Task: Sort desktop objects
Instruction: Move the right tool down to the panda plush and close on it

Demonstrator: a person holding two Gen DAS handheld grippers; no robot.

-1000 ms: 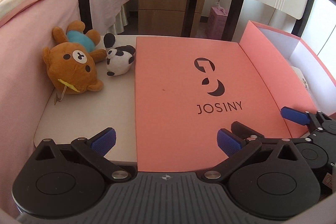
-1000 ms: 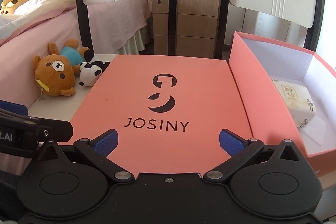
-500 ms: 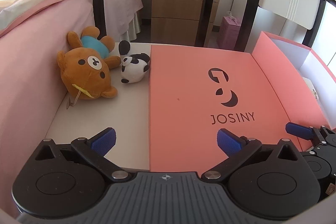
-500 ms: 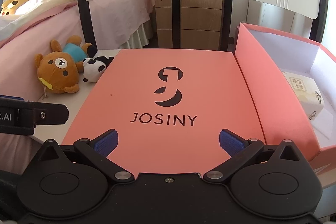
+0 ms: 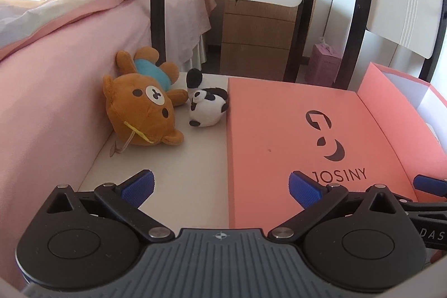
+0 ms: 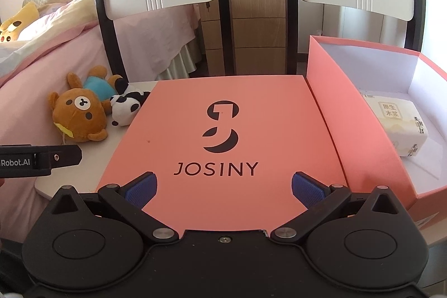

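Brown plush bear point(image 5: 145, 108): lying flat on white tabletop point(image 5: 192, 158), long axis diagonal, head nearest camera. Left gripper point(image 5: 220, 186), right gripper point(image 6: 223, 186): fingers wide, empty.

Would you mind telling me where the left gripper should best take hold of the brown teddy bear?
Probably across the brown teddy bear's big round head, coming from the near side. It lies on its back, head toward the open left gripper; the toy panda crowds its right arm, and the bed blocks the left.
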